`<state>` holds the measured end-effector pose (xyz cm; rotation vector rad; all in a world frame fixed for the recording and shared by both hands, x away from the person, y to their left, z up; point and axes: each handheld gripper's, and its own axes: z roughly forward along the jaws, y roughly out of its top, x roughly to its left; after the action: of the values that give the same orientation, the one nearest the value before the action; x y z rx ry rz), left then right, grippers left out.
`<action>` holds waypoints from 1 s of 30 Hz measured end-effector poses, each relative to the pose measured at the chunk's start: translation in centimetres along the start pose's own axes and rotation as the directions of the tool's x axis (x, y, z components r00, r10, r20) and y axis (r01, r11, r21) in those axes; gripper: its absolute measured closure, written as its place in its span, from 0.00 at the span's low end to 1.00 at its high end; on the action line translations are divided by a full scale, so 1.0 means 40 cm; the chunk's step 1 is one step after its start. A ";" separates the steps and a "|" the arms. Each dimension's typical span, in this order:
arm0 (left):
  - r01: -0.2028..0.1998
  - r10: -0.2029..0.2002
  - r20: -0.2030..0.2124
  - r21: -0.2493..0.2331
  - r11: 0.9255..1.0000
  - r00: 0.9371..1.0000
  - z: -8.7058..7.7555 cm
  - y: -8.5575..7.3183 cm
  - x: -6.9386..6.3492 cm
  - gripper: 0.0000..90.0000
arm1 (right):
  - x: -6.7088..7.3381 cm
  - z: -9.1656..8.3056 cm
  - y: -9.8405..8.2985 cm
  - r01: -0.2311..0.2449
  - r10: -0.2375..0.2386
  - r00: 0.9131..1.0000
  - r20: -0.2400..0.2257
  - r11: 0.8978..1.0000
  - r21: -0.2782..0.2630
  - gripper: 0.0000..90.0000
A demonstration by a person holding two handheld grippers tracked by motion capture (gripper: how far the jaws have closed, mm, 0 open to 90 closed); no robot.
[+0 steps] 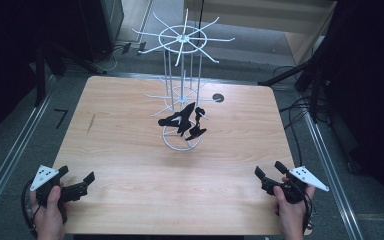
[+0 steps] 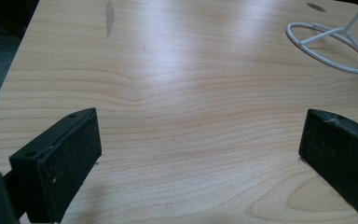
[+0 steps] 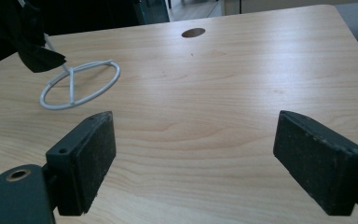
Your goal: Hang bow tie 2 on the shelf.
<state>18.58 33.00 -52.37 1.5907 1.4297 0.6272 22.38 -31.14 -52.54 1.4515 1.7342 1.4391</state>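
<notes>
A white wire display stand (image 1: 182, 95) with black flat pieces (image 1: 185, 121) hung on its lower tier is seen at centre frame, untouched. The left gripper (image 1: 75, 184) and right gripper (image 1: 268, 168) are held at the bottom corners, jaws apart and empty; all work appears left.

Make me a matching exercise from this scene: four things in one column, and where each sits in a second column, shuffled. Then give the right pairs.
Things:
1. left tool
2. right tool
3. white wire rack
4. black items

Places:
A. hanging low on the rack, above its ring base
B. near corner of the wooden table, at the person's right hand
C. standing at the middle of the table, toward the far edge
D. near corner of the table, at the person's left hand

Pairs: 1-D, 2-B, 3-C, 4-A
</notes>
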 end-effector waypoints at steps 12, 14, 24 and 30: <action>0.000 0.000 -0.002 -0.002 1.000 1.000 0.000 0.000 0.000 0.00 | -0.065 -0.048 -0.029 -0.005 0.004 0.999 0.045 1.000 0.022 0.15; 0.001 -0.001 0.000 -0.001 1.000 1.000 0.000 0.000 0.000 0.00 | -0.079 -0.054 -0.039 0.009 -0.012 0.998 0.062 0.999 0.040 0.15; 0.003 -0.003 0.000 0.001 1.000 1.000 0.001 0.000 0.000 0.00 | -0.145 -0.108 -0.068 -0.032 0.028 0.993 0.117 0.999 0.031 0.15; 0.003 -0.003 0.002 0.006 1.000 1.000 0.002 0.001 0.001 0.00 | -0.161 -0.116 -0.071 -0.038 0.035 0.990 0.133 0.999 0.023 0.15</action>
<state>18.67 33.02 -52.39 1.5932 1.4335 0.6206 19.49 -38.61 -55.17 1.5630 1.6585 1.3110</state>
